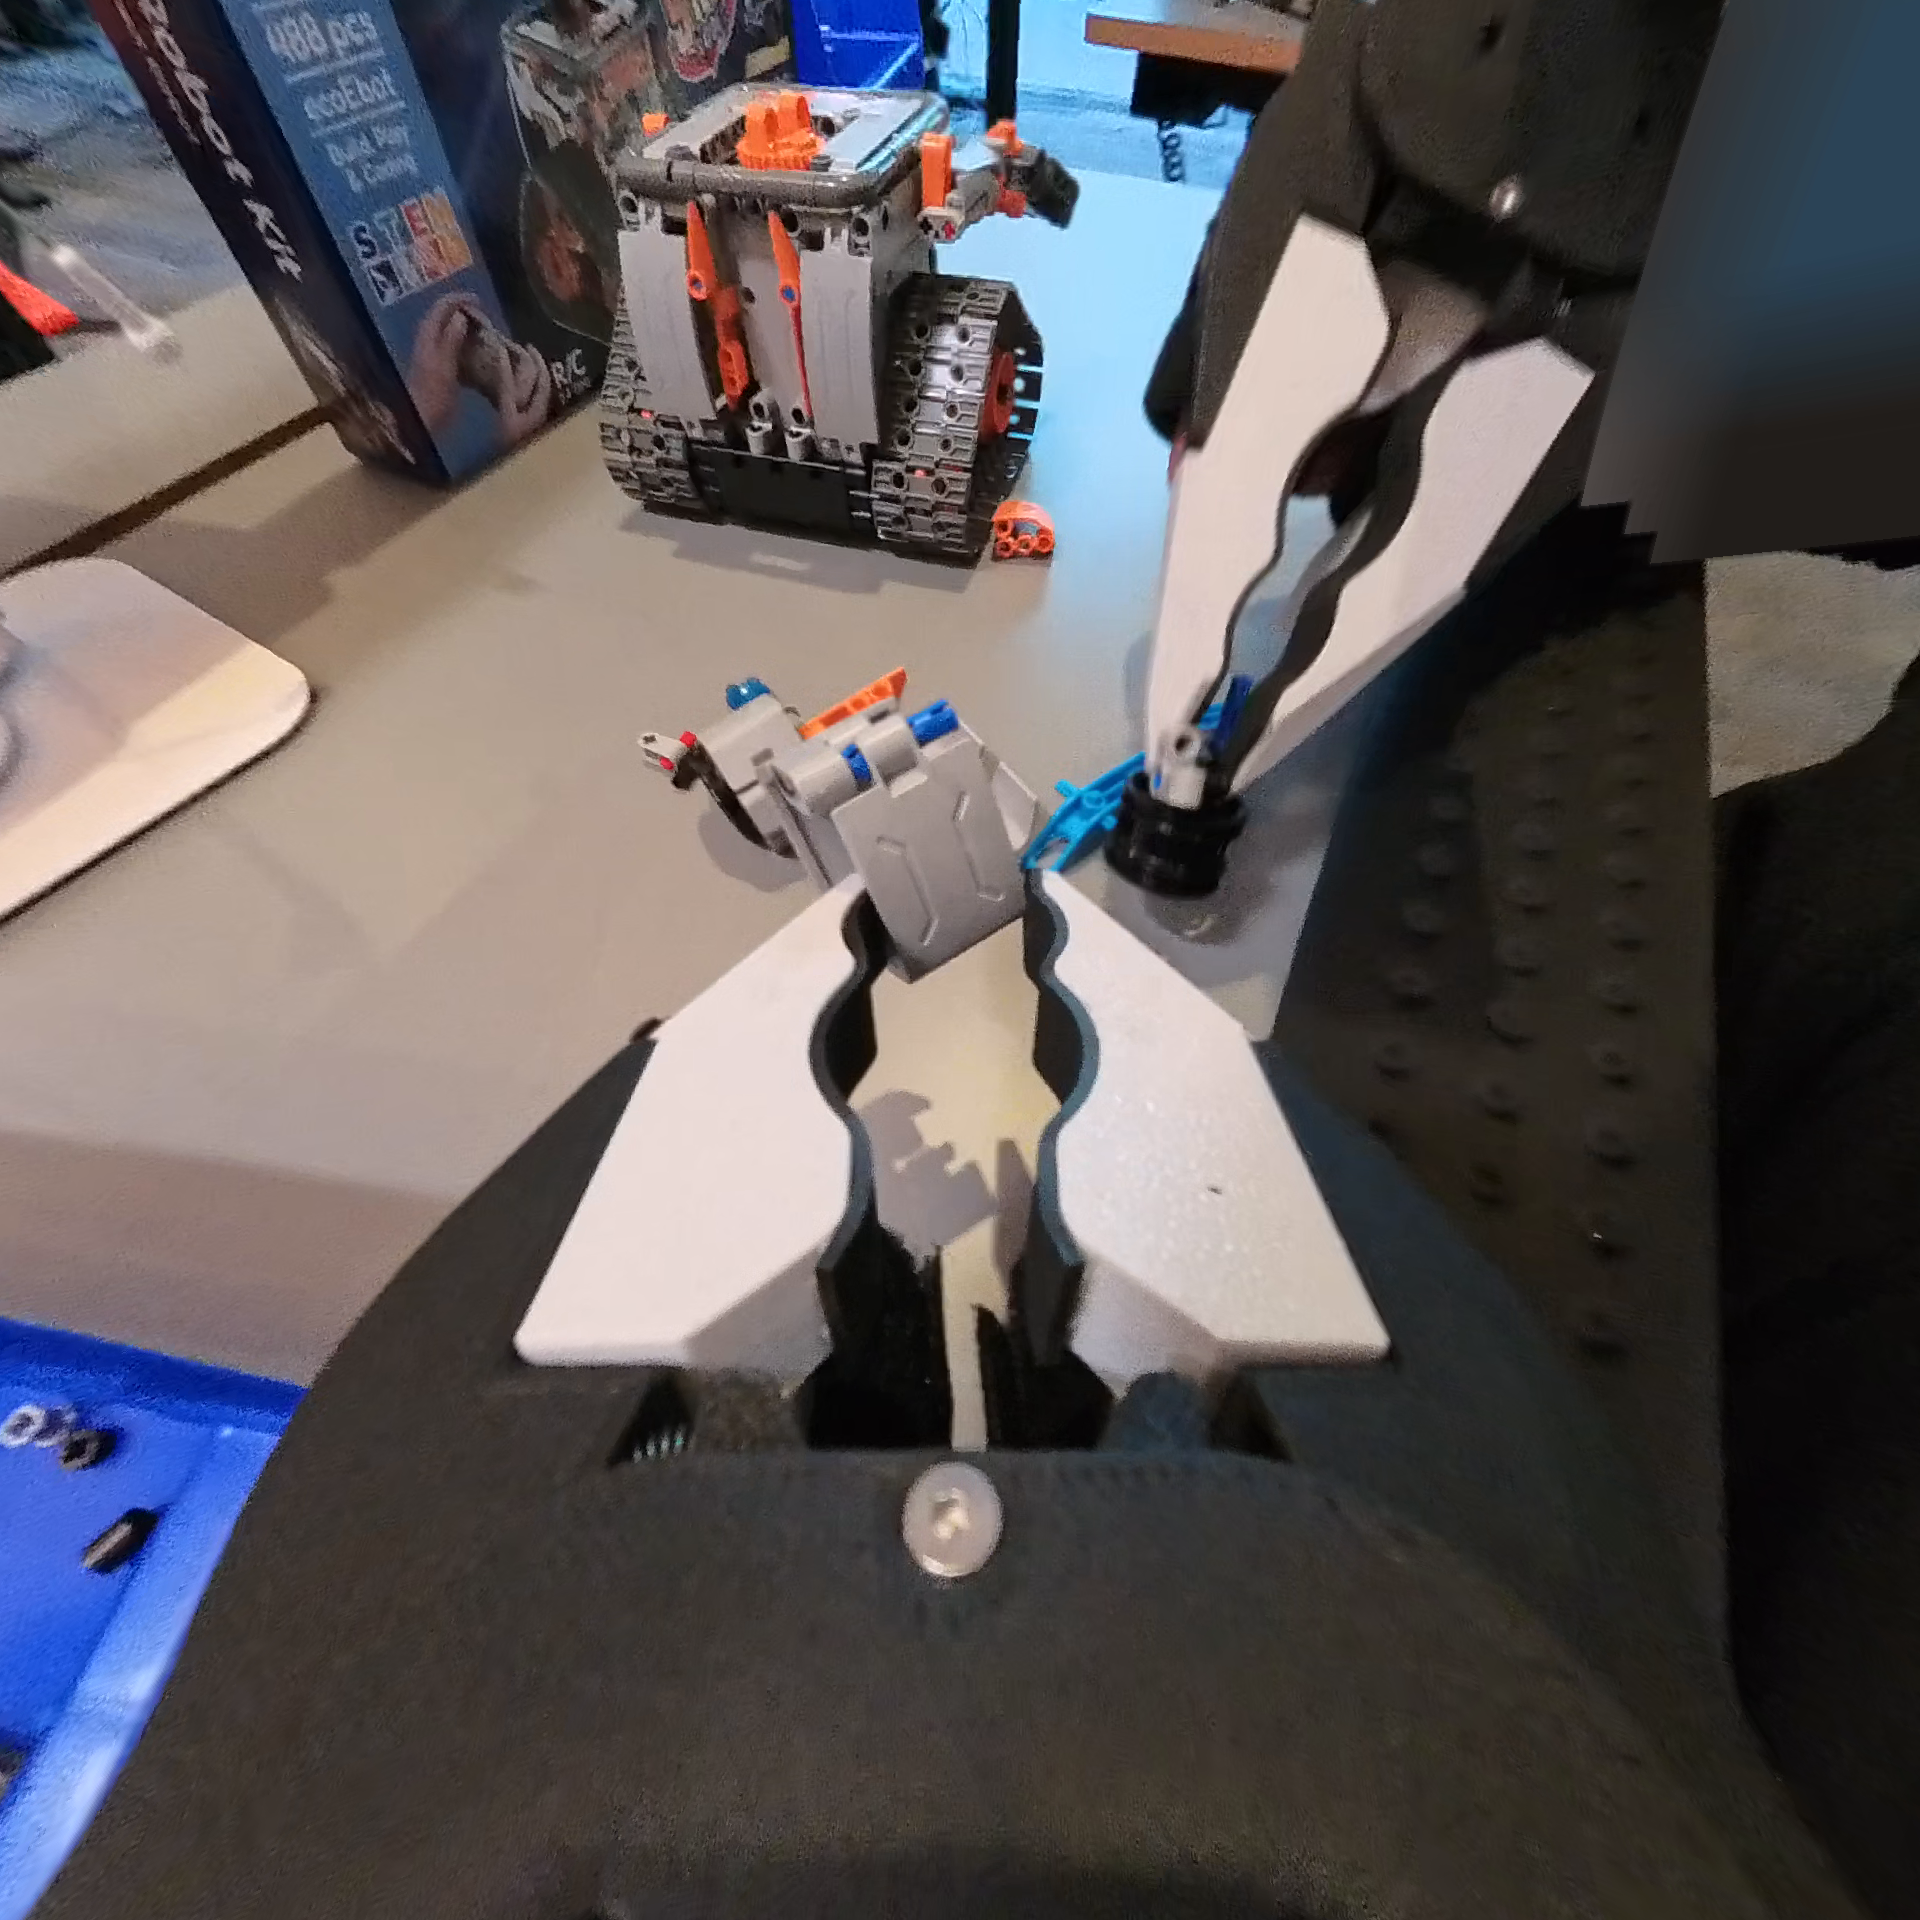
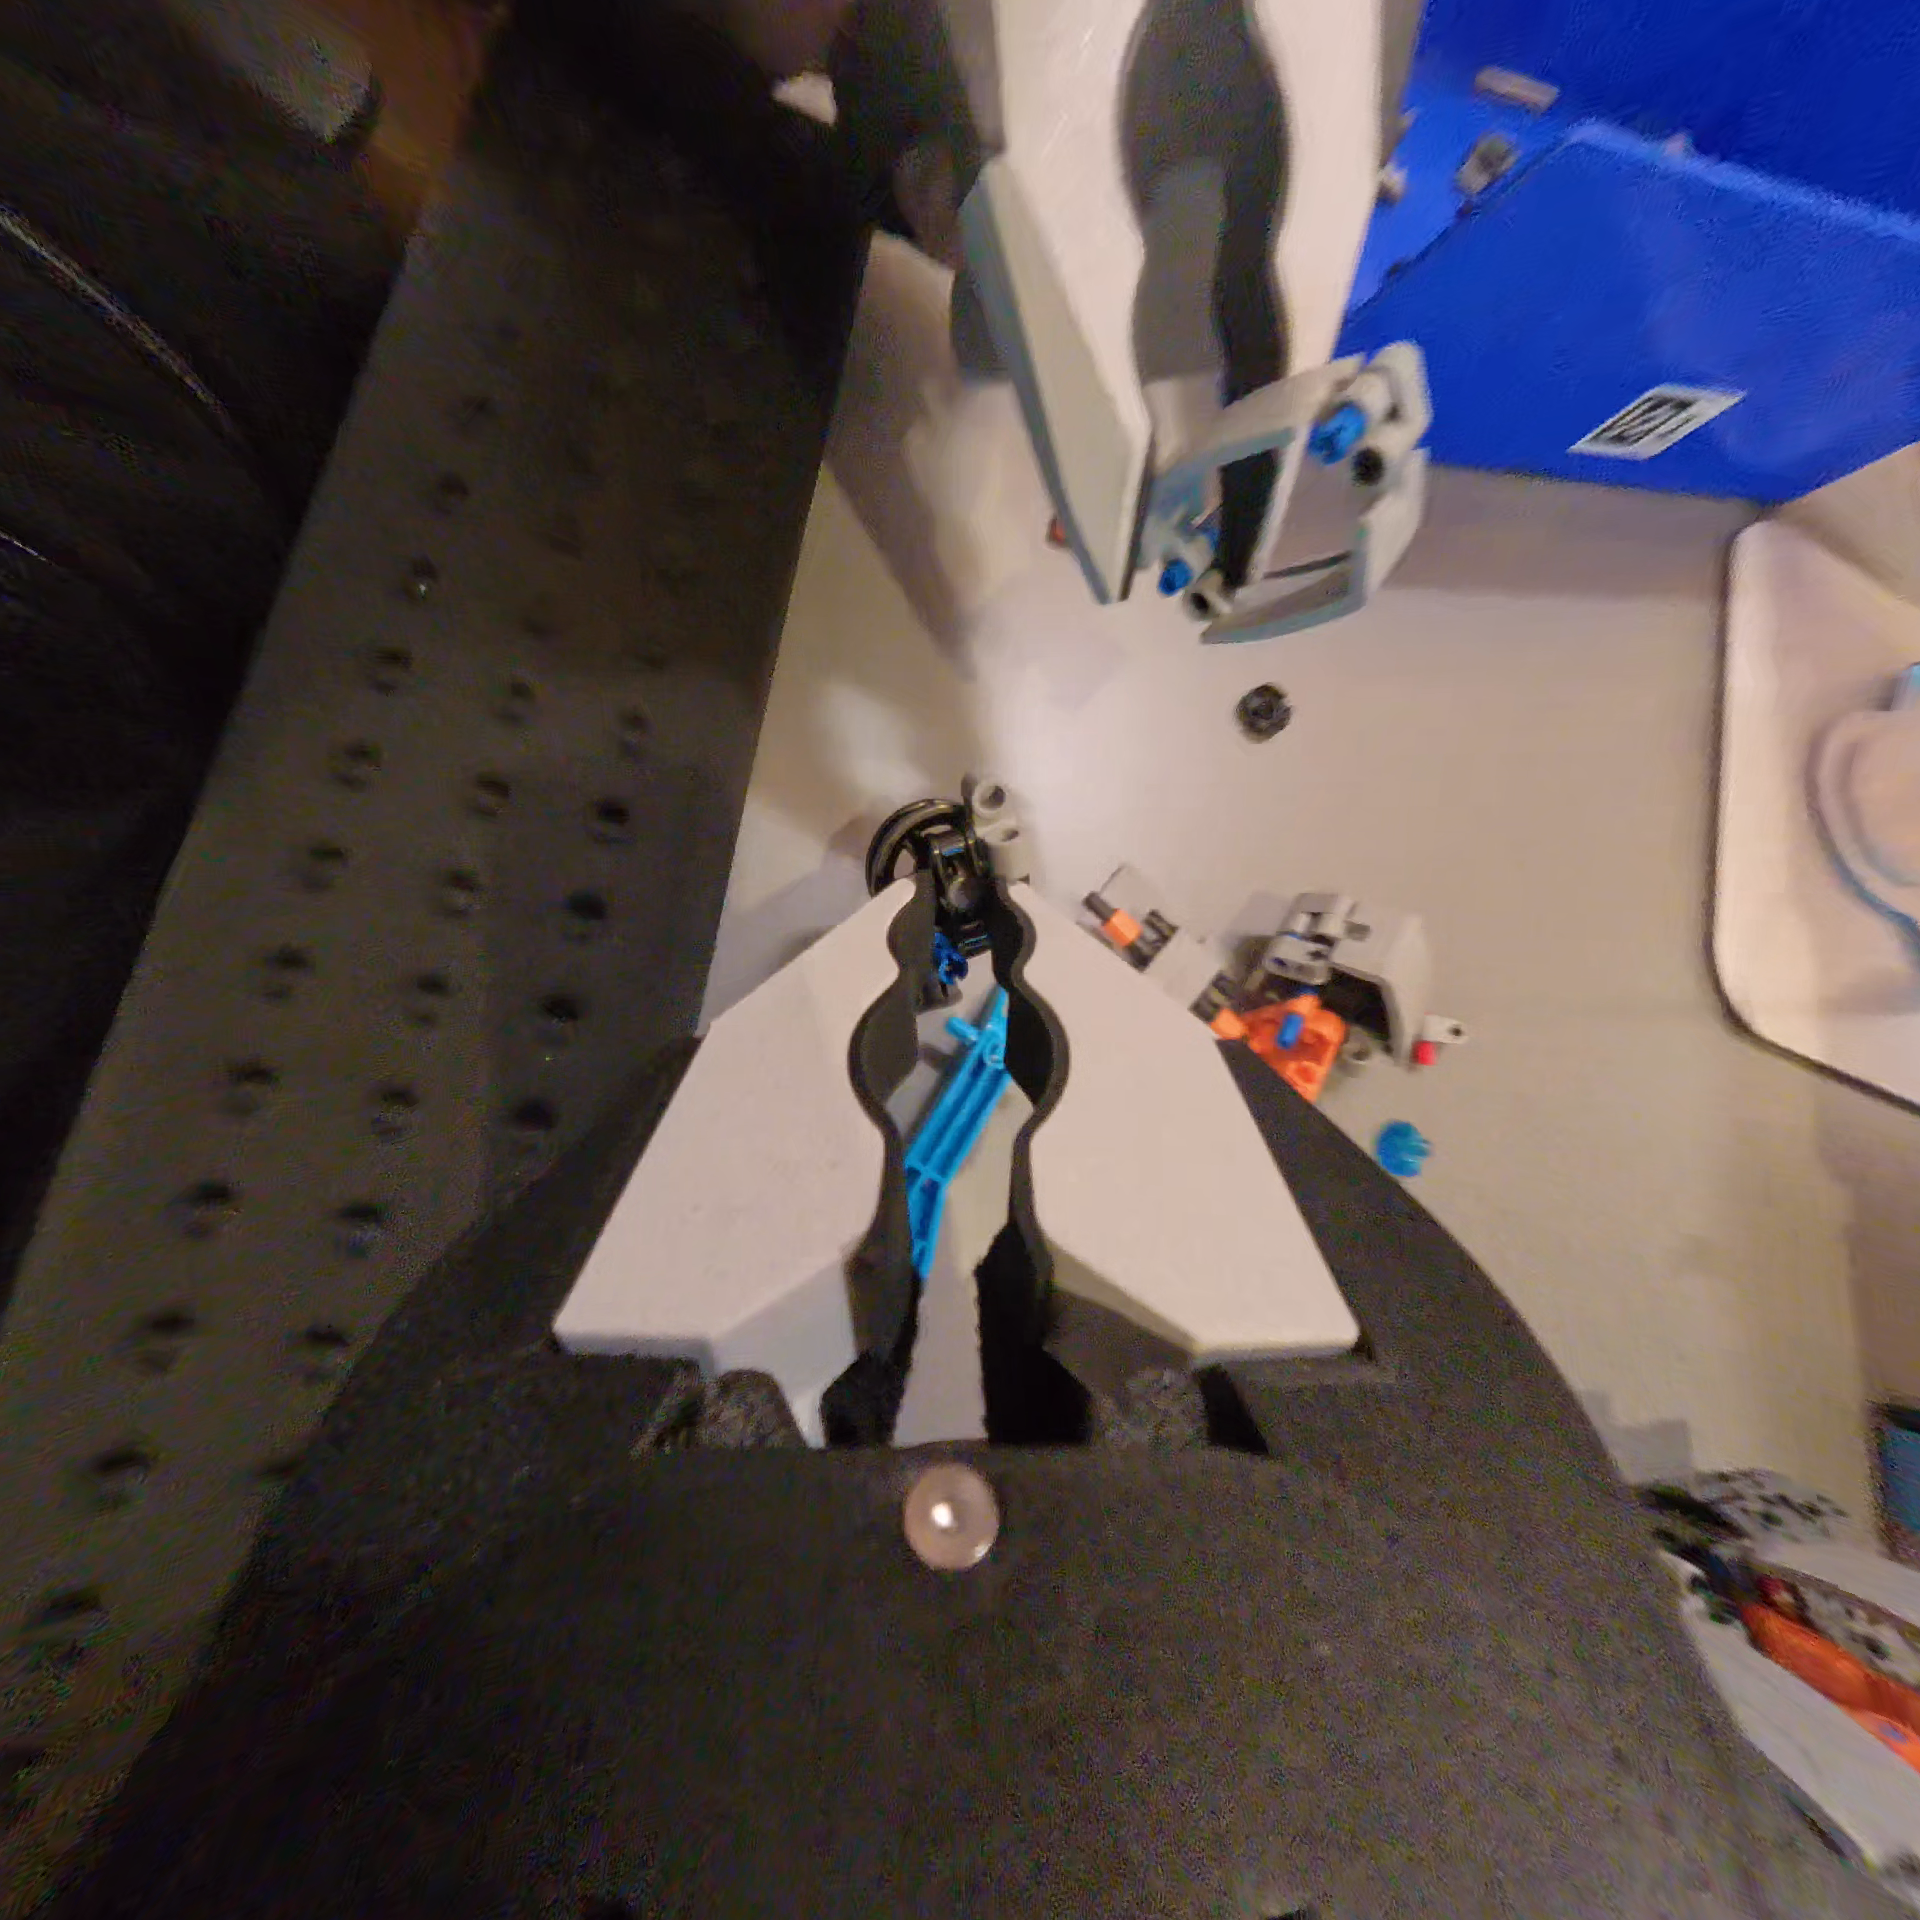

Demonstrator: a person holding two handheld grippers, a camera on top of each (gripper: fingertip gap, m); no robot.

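My left gripper (image 1: 943,906) is shut on a grey panel brick assembly (image 1: 914,831) with blue pins and an orange piece, holding it tilted just above the grey table (image 1: 436,852). My right gripper (image 2: 956,906) is shut on a small axle piece (image 2: 961,894) joined to a black wheel (image 2: 902,840), which rests on the table. A light-blue beam (image 2: 951,1138) lies under the right fingers. In the left wrist view the right gripper (image 1: 1195,750) stands over the wheel (image 1: 1174,836). In the right wrist view the left gripper (image 2: 1216,468) holds the assembly (image 2: 1299,499).
A tracked grey-and-orange robot model (image 1: 821,343) and a kit box (image 1: 353,229) stand at the back. A second small assembly (image 2: 1320,987), a blue gear (image 2: 1403,1148) and a black bit (image 2: 1262,712) lie loose. There is also a blue bin (image 2: 1662,291), a white tray (image 1: 125,707) and a black perforated board (image 2: 468,831). Some 7 cm of space lies between my two pairs of fingers.
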